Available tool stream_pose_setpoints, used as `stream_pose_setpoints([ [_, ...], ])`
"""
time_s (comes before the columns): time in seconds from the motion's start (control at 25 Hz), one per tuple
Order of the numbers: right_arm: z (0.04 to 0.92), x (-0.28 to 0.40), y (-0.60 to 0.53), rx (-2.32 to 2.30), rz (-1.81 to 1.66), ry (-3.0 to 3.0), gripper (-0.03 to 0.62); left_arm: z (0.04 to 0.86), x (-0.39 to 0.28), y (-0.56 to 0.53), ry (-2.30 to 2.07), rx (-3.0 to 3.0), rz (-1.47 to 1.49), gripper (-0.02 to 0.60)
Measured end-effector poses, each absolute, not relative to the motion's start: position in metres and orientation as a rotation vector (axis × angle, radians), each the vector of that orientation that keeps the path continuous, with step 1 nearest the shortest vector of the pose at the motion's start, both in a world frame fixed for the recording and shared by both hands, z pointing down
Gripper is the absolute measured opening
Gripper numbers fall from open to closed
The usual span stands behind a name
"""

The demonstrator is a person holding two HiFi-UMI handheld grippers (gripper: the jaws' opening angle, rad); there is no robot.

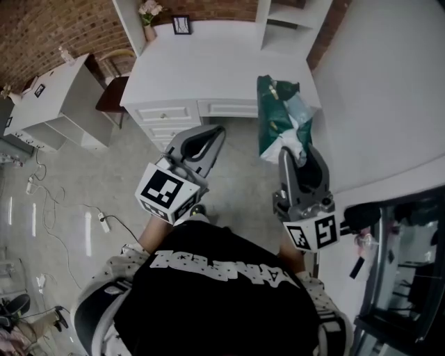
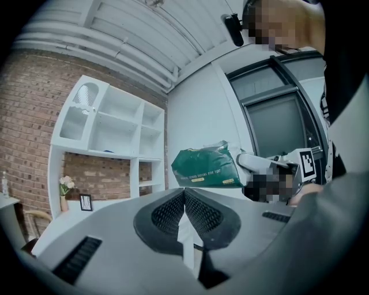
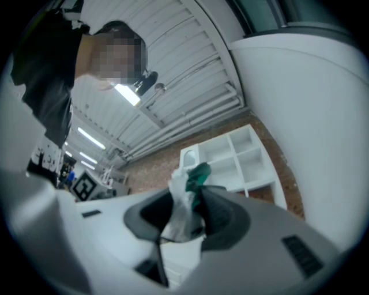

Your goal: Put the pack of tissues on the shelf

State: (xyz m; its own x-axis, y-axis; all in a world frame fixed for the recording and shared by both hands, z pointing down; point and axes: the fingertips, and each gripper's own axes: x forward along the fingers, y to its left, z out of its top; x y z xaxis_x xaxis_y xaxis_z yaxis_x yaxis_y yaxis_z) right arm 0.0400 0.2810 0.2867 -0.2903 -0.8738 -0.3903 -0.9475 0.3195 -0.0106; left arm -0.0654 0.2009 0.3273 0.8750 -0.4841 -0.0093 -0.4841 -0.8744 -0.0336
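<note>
Approx. halfway: pack of tissues [image 1: 281, 118] is up in the air, not yet on the shelf [image 1: 292, 17]. Right gripper [image 1: 300, 161] pinches the pack's near end, crumpled wrapper between its pads. Left gripper [image 1: 212, 135] has its fingers pressed together, nothing in them. Pack hangs by the desk's [image 1: 201, 62] right near corner. Left to do: carry it fwd, set it on a shelf board, let go. Long axis runs near-to-far, free end pointing toward the shelf.
</note>
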Motion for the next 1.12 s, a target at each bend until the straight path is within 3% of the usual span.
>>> stream_pose_setpoints([
  [0.52,0.284,0.043,0.274,-1.642,0.393,2.231,0.153,0.333,-0.058,0.186,0.694,-2.988,0.069,0.035],
  [1.12,0.263,0.074,0.145,-1.740,0.431,2.193,0.153,0.324,-0.002,0.058,0.490,-3.056,0.072,0.035],
])
